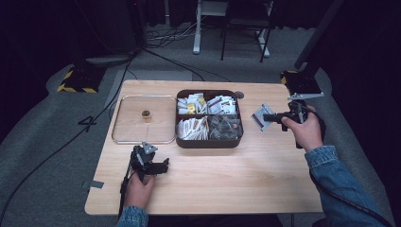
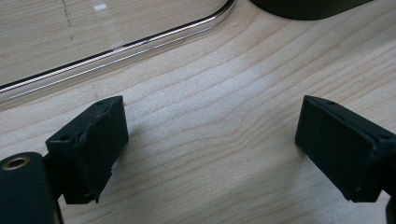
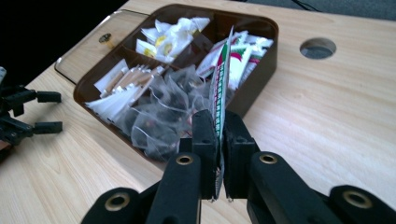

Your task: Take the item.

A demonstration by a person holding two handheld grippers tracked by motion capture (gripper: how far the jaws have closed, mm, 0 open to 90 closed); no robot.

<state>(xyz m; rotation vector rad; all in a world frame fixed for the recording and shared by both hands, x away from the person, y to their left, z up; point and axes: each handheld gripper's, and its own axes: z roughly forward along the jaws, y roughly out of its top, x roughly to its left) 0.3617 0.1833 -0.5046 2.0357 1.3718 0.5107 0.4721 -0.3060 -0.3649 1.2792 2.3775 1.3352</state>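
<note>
Wooden table (image 1: 265, 179): right gripper (image 3: 219, 135) pinches a sachet (image 3: 219, 88) (upright); left gripper (image 2: 210, 144) gapes, holding nothing.

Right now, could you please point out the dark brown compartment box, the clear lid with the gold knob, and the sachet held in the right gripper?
dark brown compartment box (image 1: 208, 143): high view, near wall.
clear lid (image 1: 130, 127): high view, bare pane.
sachet (image 3: 219, 79): right gripper view, printed face above the jaws.
</note>
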